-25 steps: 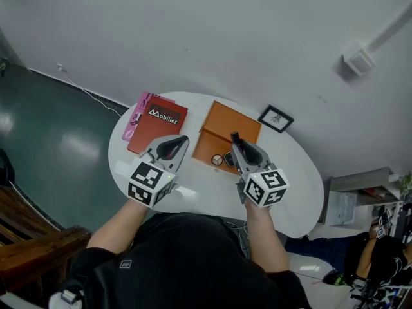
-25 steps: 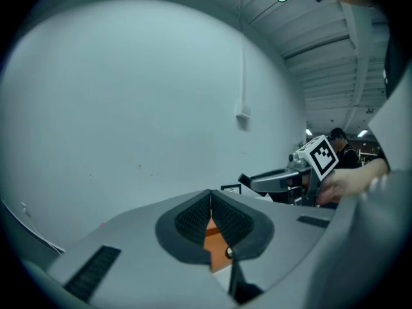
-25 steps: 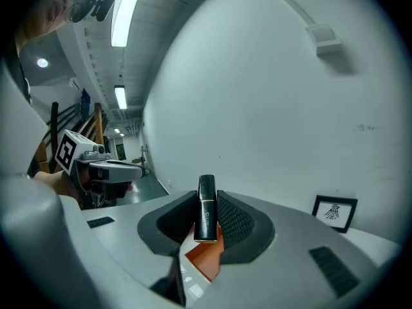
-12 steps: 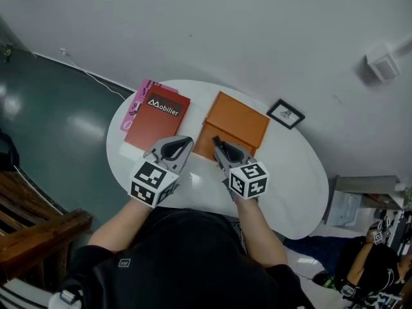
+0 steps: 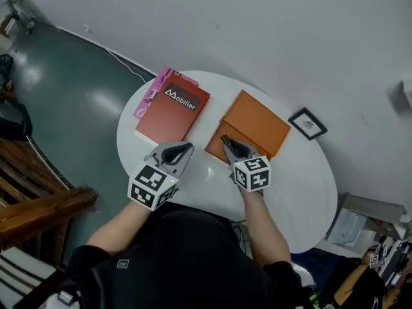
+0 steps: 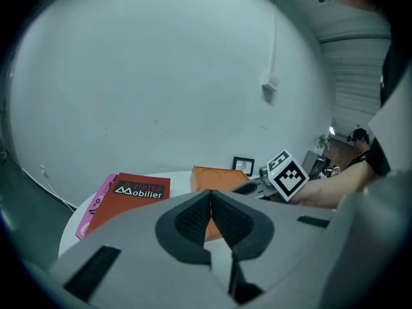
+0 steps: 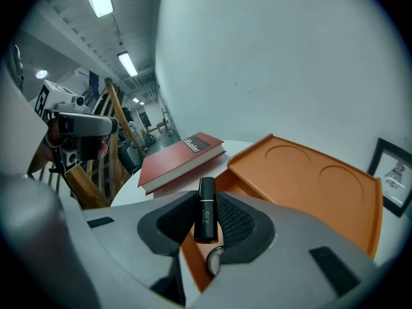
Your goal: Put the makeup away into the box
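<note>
My right gripper [image 7: 207,203] is shut on a slim black lipstick tube [image 7: 205,212] with a gold band, which stands upright between the pads. It hovers over the near edge of the open orange box [image 7: 302,185], whose lid shows two round recesses. A small round compact [image 7: 213,261] lies in the box just below the jaws. In the head view the right gripper [image 5: 228,143] sits at the front left corner of the orange box [image 5: 257,129]. My left gripper [image 5: 175,152] hangs over bare table left of the box, and its jaws [image 6: 210,196] are shut and empty.
A red book [image 5: 174,108] lies on a pink one [image 5: 149,96] at the table's far left. A small framed picture [image 5: 308,123] stands behind the box by the wall. The white oval table [image 5: 296,192] drops off to dark floor on the left.
Both grippers have sunk toward the table. The right one carried the lipstick down to the box's near edge. The head view has shifted, so table and books sit further right.
</note>
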